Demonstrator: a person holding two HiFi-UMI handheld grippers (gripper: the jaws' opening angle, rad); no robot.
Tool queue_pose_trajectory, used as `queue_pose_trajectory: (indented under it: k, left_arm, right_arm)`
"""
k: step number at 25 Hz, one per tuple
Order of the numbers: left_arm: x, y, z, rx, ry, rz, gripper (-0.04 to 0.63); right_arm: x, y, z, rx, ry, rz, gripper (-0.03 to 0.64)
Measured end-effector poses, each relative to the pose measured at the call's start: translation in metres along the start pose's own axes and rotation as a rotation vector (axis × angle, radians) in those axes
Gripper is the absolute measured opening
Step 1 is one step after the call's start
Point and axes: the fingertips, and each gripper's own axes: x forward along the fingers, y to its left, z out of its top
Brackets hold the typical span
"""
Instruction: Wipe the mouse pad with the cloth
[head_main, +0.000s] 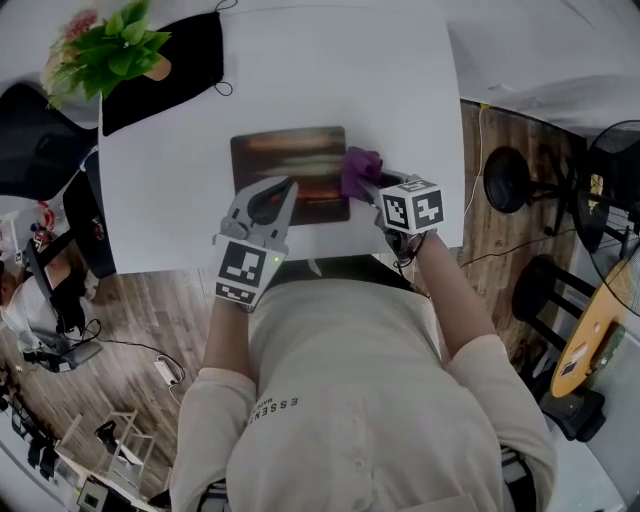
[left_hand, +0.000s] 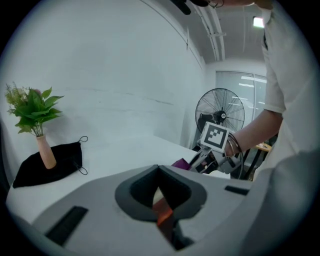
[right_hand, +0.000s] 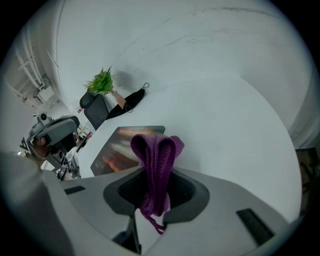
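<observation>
**Head view, then each gripper view: cloth (head_main: 360, 172) at the mouse pad (head_main: 285, 160)'s right edge**

Head view: the dark mouse pad lies flat on the white surface (head_main: 300, 70), near the person's edge of it. The right gripper (head_main: 372, 188) is clenched on the purple cloth, which sits bunched on the pad's right edge. The left gripper (head_main: 283, 192) rests on the pad's near part. A plant (head_main: 105, 40) stands at the far left corner on a black face mask (head_main: 165, 70).

Left gripper view: the left gripper (left_hand: 162, 210) has its jaws together, with a sliver of orange showing at them. Beyond it are the right gripper (left_hand: 207, 160), the cloth (left_hand: 181, 163), and a fan (left_hand: 220, 112).

Right gripper view: the right gripper (right_hand: 152, 195) grasps the cloth (right_hand: 155, 165), whose folded loop stands up above the jaws. The mouse pad (right_hand: 120, 150) lies just beyond and to the left.
</observation>
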Motion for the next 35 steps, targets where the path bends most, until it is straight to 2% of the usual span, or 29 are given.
queue_pose_trajectory:
  k: [7, 14, 19, 27, 35]
  left_arm:
    - [-0.006, -0.002, 0.006, 0.022, -0.005, -0.018, 0.002]
    - [-0.031, 0.018, 0.005, 0.033, -0.023, -0.007, 0.002]
    - [-0.058, 0.043, -0.012, 0.021, -0.014, 0.0, 0.002]
    - [-0.102, 0.083, -0.05, 0.008, 0.013, 0.002, 0.002]
    - [-0.129, 0.1, -0.077, 0.002, 0.031, -0.018, 0.002]
  right_arm:
    - [-0.008, -0.004, -0.001, -0.022, 0.0, -0.044, 0.106]
    - [-0.012, 0.028, 0.01, -0.037, -0.039, -0.032, 0.105]
    - [0.006, 0.072, 0.01, -0.019, -0.041, 0.005, 0.104]
    - [0.05, 0.161, 0.004, -0.046, -0.013, 0.075, 0.104]
    - [0.082, 0.229, -0.011, -0.072, 0.023, 0.135, 0.105]
